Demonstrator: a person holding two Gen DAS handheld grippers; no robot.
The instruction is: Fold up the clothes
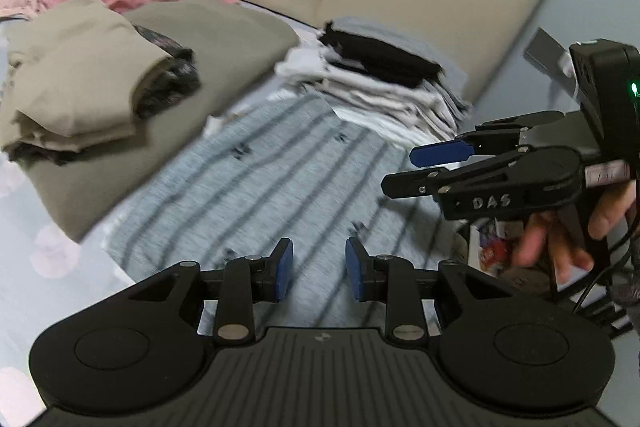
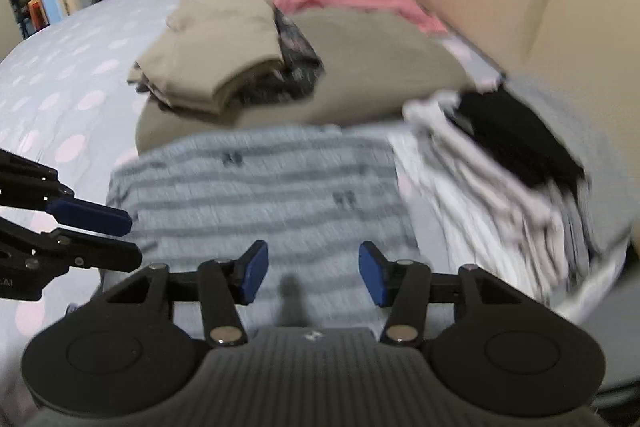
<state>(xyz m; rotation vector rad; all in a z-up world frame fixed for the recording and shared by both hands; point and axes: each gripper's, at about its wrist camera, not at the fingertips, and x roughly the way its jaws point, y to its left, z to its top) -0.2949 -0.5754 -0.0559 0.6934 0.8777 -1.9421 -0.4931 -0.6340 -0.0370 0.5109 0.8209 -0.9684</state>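
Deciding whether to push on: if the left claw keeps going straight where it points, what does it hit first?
Most likely the striped shirt lying flat on the bed. The left claw is open, empty, and angled down at it. Nothing shows between them, though blur makes the depth uncertain.

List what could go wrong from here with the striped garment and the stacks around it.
1. The grey striped garment lies tight against the white and black stack; dragging an edge could topple that loosely layered pile.
2. The olive folded pile overlaps the garment's far edge, so lifting there may pull it apart.
3. Both the left hand-held gripper and right hand-held gripper hang open over the cloth, close together; they might collide or pinch only one layer.
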